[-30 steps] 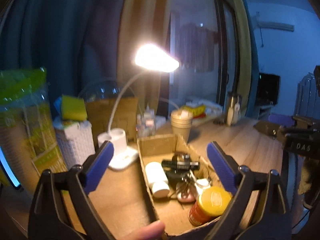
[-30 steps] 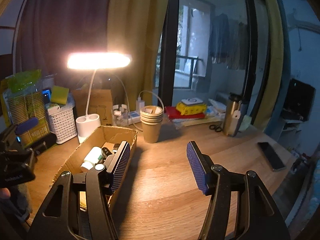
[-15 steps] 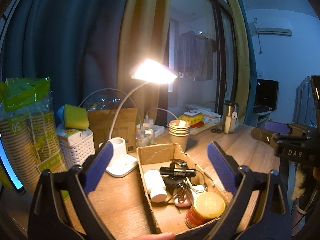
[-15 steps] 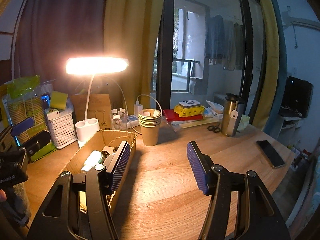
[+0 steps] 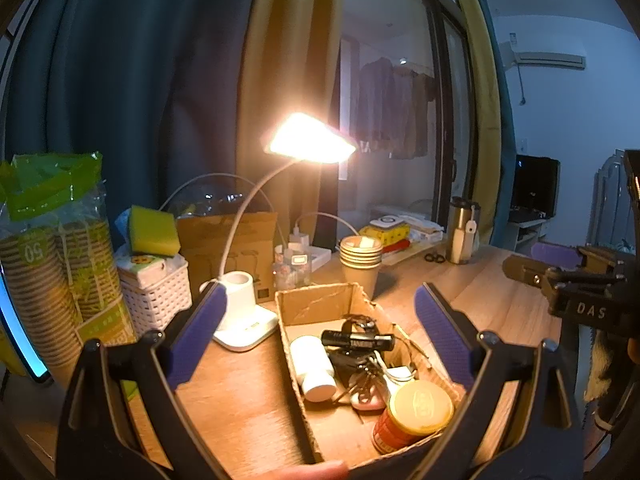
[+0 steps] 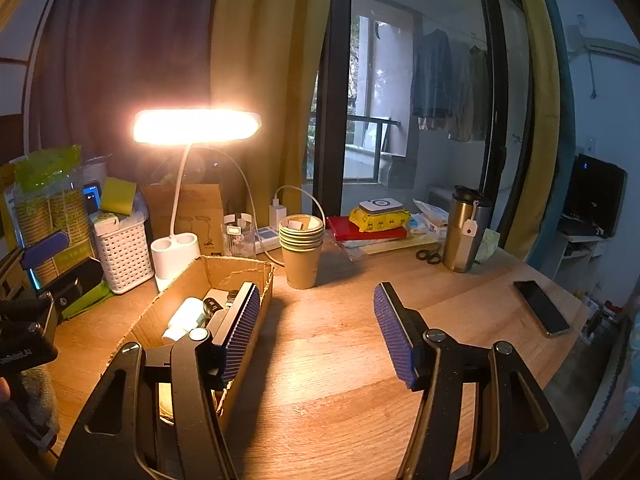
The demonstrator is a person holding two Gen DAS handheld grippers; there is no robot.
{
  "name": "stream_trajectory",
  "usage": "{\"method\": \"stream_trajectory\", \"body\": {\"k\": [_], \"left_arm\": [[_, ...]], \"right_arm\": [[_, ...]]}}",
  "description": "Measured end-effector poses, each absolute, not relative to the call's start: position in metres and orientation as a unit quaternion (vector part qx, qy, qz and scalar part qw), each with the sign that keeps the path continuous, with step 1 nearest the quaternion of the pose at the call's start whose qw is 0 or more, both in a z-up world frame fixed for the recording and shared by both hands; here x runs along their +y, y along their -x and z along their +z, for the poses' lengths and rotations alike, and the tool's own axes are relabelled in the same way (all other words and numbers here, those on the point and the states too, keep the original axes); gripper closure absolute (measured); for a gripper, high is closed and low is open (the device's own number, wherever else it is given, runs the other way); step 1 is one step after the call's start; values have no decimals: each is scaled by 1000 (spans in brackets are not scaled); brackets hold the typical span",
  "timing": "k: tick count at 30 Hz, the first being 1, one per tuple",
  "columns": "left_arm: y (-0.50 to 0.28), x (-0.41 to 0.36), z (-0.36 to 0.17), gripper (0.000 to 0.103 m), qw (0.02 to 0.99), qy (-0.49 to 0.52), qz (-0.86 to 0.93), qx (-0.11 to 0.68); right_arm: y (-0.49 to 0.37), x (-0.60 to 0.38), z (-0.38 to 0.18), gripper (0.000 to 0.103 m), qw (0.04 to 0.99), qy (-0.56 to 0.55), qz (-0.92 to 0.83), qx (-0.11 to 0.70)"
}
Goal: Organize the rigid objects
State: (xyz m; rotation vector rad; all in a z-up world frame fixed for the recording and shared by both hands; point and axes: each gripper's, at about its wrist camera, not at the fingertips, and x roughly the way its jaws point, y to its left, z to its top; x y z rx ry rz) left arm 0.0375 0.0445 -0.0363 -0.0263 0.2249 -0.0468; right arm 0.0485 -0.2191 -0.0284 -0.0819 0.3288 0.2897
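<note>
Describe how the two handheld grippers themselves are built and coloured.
Both the left gripper and the right gripper have black plastic arms with triangular cut-outs and round pivot bolts, tipped with flat ribbed blue-purple pads. The right gripper's black body, seen from the left camera, bears white lettering "DAS".

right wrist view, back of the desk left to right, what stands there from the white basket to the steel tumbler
white basket → lamp base → stack of paper cups → red book → steel tumbler

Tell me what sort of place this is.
Probably a desk in a lived-in home or dorm room: a lit desk lamp stands on the wooden desk, clothes hang on a balcony behind glass doors, and an air conditioner is on the wall.
</note>
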Motion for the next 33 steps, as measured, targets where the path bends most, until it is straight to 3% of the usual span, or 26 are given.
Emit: {"method": "stream_trajectory", "body": {"k": [33], "left_arm": [[-31, 40, -33, 7, 995, 5, -31, 98]], "right_arm": [[-47, -220, -31, 40, 976, 34, 142, 162]]}}
